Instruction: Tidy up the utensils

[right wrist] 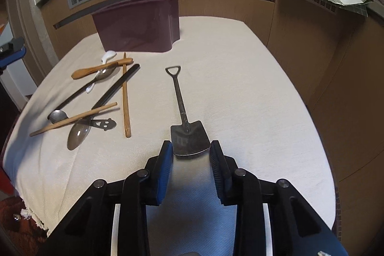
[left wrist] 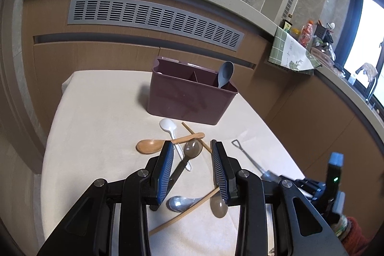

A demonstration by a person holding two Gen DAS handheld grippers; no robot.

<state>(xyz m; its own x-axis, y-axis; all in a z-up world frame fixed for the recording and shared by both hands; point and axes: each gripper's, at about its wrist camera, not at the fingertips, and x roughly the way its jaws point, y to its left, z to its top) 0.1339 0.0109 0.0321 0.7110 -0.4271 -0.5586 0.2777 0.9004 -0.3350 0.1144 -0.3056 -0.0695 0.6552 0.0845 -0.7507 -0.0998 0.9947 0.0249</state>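
Observation:
A maroon utensil holder (left wrist: 189,94) stands at the back of the cloth-covered table, with a grey-blue spoon (left wrist: 225,73) upright in its right compartment. Loose utensils lie in front of it: a white spoon (left wrist: 169,127), a wooden spoon (left wrist: 153,145), a clear brown spoon (left wrist: 192,149), chopsticks (left wrist: 189,208) and a metal spoon (left wrist: 178,203). My left gripper (left wrist: 193,155) is open above this pile. My right gripper (right wrist: 191,148) is open, its fingers either side of the blade of a shovel-shaped metal spoon (right wrist: 184,121), which lies flat on the cloth.
Wooden cabinets with a grey vent grille (left wrist: 153,20) rise behind the table. A counter (left wrist: 336,68) with bottles and a green cloth runs at the right. The holder (right wrist: 141,23) also shows in the right wrist view. The table's right edge (right wrist: 312,112) drops off.

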